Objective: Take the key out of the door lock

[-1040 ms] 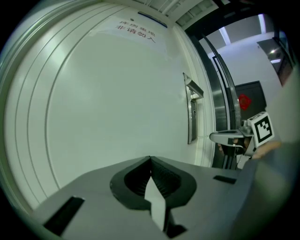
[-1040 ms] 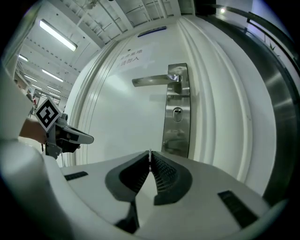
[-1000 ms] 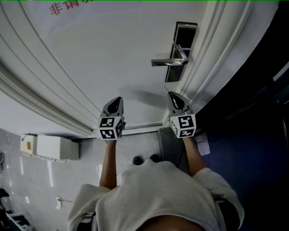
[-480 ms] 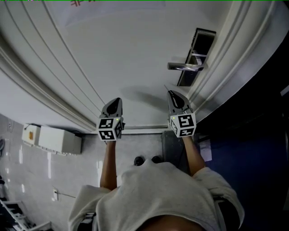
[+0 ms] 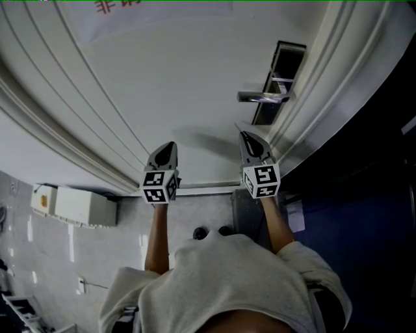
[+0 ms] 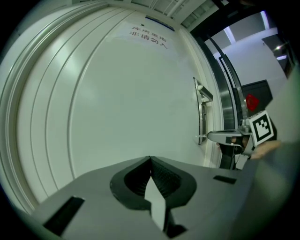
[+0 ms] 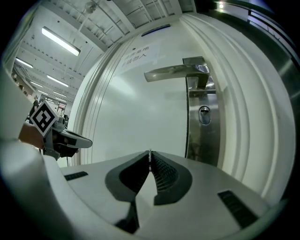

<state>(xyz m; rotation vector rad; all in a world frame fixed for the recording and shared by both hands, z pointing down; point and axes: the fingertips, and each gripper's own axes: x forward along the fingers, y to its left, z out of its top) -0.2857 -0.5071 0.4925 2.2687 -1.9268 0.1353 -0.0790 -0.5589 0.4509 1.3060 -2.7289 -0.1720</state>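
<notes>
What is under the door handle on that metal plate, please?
Under the door handle, the metal plate carries a keyhole; no key visibly sticks out of it. The plate's lower end is covered by the right tool.

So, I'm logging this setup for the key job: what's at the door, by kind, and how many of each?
Door: 1
Handle: 1
Keyhole: 1
Sign: 1
Grippers: 2 (left gripper, right gripper)
Key, a thin edge pinched in the right gripper's fingers: 1
Total: 7

White door [image 5: 182, 71] with red lettering [image 5: 117, 5], silver handle [image 5: 263, 97] and lock plate [image 7: 201, 136]; grey left gripper [image 5: 171, 143] and right gripper [image 5: 244, 134] bear black-and-white square-marker cubes.
</notes>
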